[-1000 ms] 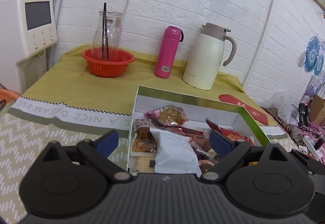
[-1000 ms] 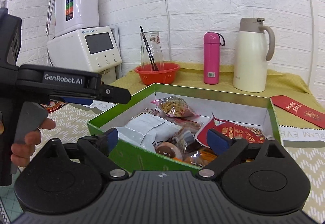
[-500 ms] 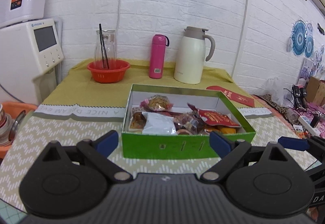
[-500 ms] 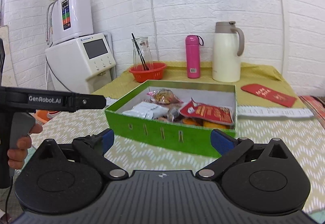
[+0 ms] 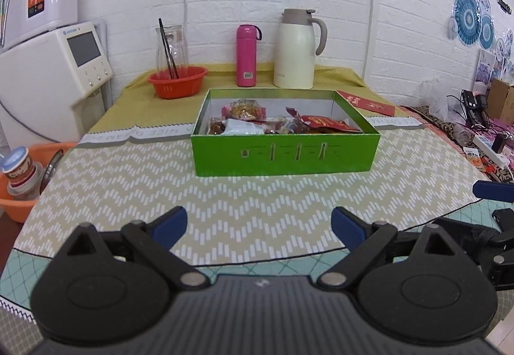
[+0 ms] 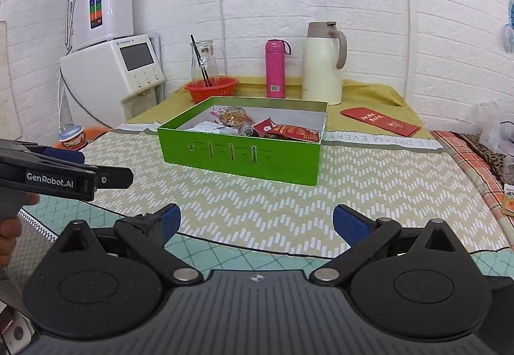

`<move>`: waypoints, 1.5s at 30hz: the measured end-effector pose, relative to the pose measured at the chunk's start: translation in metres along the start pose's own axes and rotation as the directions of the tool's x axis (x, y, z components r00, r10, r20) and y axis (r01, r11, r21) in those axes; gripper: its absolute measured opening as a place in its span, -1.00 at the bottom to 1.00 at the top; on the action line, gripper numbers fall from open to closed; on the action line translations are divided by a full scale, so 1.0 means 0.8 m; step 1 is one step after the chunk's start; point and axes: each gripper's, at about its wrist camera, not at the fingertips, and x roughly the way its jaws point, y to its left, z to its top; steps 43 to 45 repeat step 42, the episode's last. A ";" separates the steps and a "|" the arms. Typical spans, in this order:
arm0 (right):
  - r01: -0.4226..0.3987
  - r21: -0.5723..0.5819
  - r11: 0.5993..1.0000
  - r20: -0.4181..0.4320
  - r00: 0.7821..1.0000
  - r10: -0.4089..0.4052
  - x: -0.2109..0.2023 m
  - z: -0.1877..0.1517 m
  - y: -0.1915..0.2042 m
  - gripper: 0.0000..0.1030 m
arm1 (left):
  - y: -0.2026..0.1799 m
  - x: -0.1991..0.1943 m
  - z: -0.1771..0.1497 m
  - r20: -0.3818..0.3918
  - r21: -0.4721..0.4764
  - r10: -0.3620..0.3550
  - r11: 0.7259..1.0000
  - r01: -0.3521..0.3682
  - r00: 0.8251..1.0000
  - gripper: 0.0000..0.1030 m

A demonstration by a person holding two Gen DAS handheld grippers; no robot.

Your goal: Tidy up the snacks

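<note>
The left claw [image 5: 258, 224] hangs above the near edge of the tabletop [image 5: 225, 194] with its 2 blue-padded fingers spread wide and nothing between them. The right claw [image 6: 255, 223] is spread just as wide and also holds nothing. Both point toward the green box [image 5: 284, 152], which sits well apart from them near the middle of the tabletop on a zigzag-patterned cloth [image 5: 135, 181].

The box is open at the top and holds the snacks: a clear bag of brown pieces [image 5: 244, 109] toward the back, a white packet [image 5: 242, 129] at the front left, and a red packet [image 5: 327, 124] on the right, with other small wrapped items among them that are too small to tell apart. In the right wrist view the red packet [image 6: 287, 131] leans against the box's right wall.

Behind the box stand an orange basket [image 5: 176, 81] with a glass carafe [image 5: 170, 48] in it, a pink bottle [image 5: 245, 56] and a cream thermos jug [image 5: 297, 49], all along the white brick wall. A red envelope [image 6: 380, 121] lies flat on the yellow cloth to the right of the box, apart from it. A white appliance with a screen [image 5: 54, 65] stands off the tabletop's left side.

In the right wrist view the left claw's body [image 6: 64, 176] is seen from the side, with a hand [image 6: 9, 226] on its grip.
</note>
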 end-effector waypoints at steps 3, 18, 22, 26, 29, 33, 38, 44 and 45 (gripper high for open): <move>0.002 -0.015 1.000 0.006 1.000 -0.002 -0.008 -0.004 0.003 1.00 | -0.008 -0.011 -0.007 0.010 0.014 0.010 1.000 -0.010 1.000 0.82; 0.019 -0.003 1.000 -0.003 1.000 -0.019 -0.014 -0.014 0.001 1.00 | -0.010 -0.015 -0.018 0.007 0.041 0.069 0.997 -0.069 0.998 0.82; 0.024 0.008 1.000 -0.001 1.000 -0.024 -0.011 -0.013 0.000 1.00 | -0.008 -0.011 -0.020 -0.002 0.046 0.068 0.997 -0.068 0.998 0.82; 0.027 0.015 1.000 -0.003 1.000 -0.027 -0.007 -0.012 -0.001 1.00 | -0.008 -0.006 -0.022 -0.016 0.049 0.066 0.997 -0.065 0.998 0.82; 0.026 0.020 0.999 -0.007 1.000 -0.026 -0.005 -0.012 -0.001 1.00 | -0.008 -0.002 -0.023 -0.026 0.047 0.056 0.997 -0.055 0.998 0.82; 0.025 0.021 0.999 -0.017 1.000 -0.025 -0.001 -0.014 0.000 1.00 | -0.011 -0.001 -0.026 -0.017 0.058 0.044 0.997 -0.043 0.999 0.82; 0.025 0.026 0.999 -0.024 0.999 -0.024 0.002 -0.015 -0.001 1.00 | -0.011 -0.001 -0.027 -0.013 0.059 0.044 0.997 -0.044 0.999 0.82; 0.027 0.032 0.999 -0.026 0.999 -0.026 0.004 -0.015 -0.003 1.00 | -0.010 0.000 -0.027 -0.017 0.056 0.046 0.997 -0.045 0.999 0.82; 0.027 0.032 0.999 -0.026 0.999 -0.026 0.004 -0.015 -0.003 1.00 | -0.010 0.000 -0.027 -0.017 0.056 0.046 0.997 -0.045 0.999 0.82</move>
